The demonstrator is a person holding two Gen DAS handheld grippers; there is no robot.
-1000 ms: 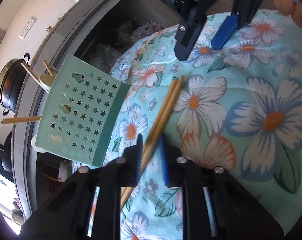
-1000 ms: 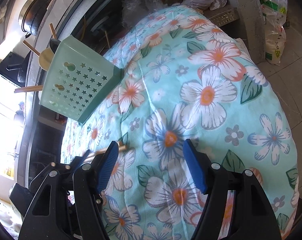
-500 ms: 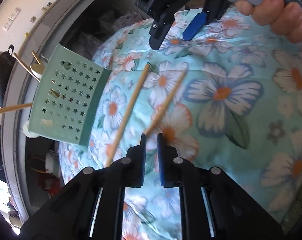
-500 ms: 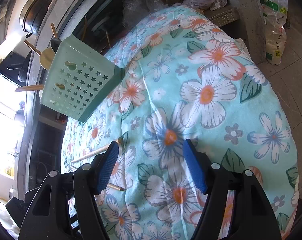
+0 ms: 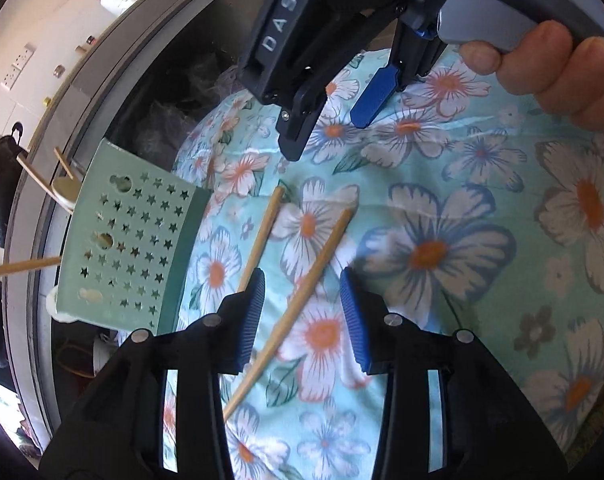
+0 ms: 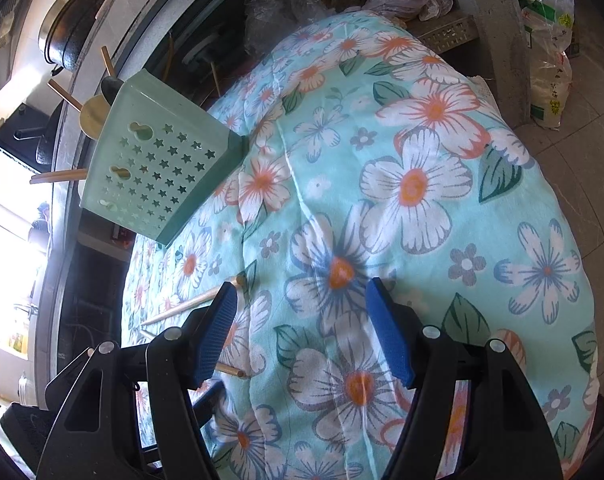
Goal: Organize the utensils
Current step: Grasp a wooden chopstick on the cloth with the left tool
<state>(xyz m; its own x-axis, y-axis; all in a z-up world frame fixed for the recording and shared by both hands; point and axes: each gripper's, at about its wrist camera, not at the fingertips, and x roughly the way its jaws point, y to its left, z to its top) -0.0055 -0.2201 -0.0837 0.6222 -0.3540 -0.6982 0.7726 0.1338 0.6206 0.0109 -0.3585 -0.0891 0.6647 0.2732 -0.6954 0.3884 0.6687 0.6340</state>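
My left gripper (image 5: pixel 303 316) hangs over the floral cloth (image 5: pixel 461 240), and its jaws are opening. One wooden chopstick (image 5: pixel 302 300) runs loose between the blue pads (image 5: pixel 254 320), touching neither. A second chopstick (image 5: pixel 262 236) slants away behind the left finger. A green utensil holder (image 5: pixel 130 248) with star holes lies tilted at the cloth's left edge, wooden handles sticking out of its far end. My right gripper (image 6: pixel 303 328) stands open and empty over the cloth; the left wrist view has it (image 5: pixel 333 120) beyond the chopsticks. The right wrist view has the holder (image 6: pixel 158 168) and a chopstick (image 6: pixel 182 308) to the left.
A dark pot (image 6: pixel 74 28) sits on the grey counter behind the holder. Plastic bags (image 6: pixel 549 48) stand on the tiled floor at the right. More bags crowd the dark gap (image 6: pixel 286 4) beyond the cloth. A person's hand (image 5: pixel 561 52) holds the right gripper's handle.
The left gripper, shut on the paired chopsticks a second ago, has pulled back and widened its jaws. The chopsticks have split apart. The right gripper has not moved.
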